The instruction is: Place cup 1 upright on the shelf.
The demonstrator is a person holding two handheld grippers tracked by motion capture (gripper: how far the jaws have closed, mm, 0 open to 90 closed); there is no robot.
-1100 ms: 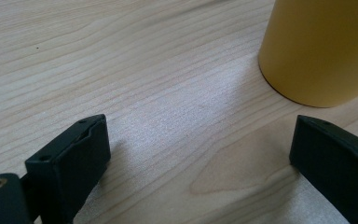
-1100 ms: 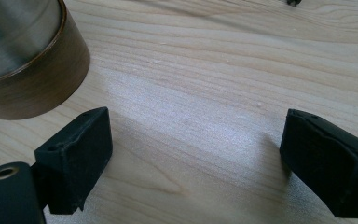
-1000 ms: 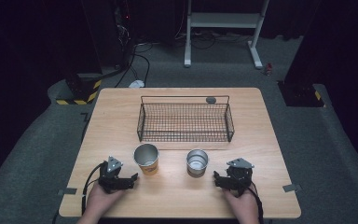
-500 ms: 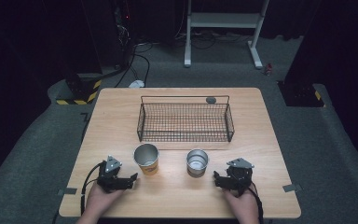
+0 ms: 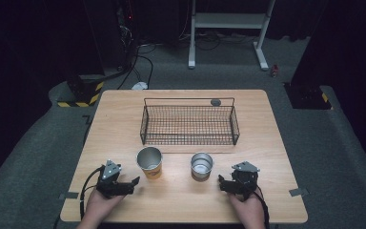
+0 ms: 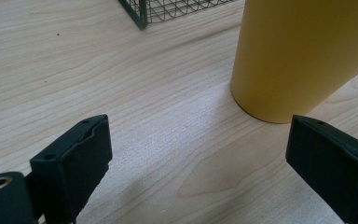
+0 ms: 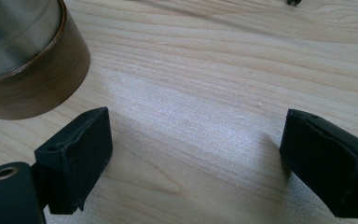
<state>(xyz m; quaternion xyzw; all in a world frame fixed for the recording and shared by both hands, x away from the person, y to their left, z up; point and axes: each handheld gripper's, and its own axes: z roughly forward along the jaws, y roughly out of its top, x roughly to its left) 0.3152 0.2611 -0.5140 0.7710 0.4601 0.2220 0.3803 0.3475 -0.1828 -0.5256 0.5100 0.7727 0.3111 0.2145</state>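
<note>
High view: yellow cup (image 5: 150, 162) stands upright, mouth up.

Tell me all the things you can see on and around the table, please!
Table: one, light wood, in the middle of the room.
Wire basket: one, black, at the far middle of the table, nothing in it.
Small round thing: one, dark grey, on the table just behind the basket; too small to tell what it is.
Yellow cup: one, yellow outside and silver inside, upright in front of the basket on the left.
Metal cup: one, silver with a brown band at the bottom, upright to the right of the yellow cup.
White stand: one, on the floor beyond the table.
Left gripper: one, black, open, near the yellow cup, not touching it.
Right gripper: one, black, open, near the metal cup.
</note>
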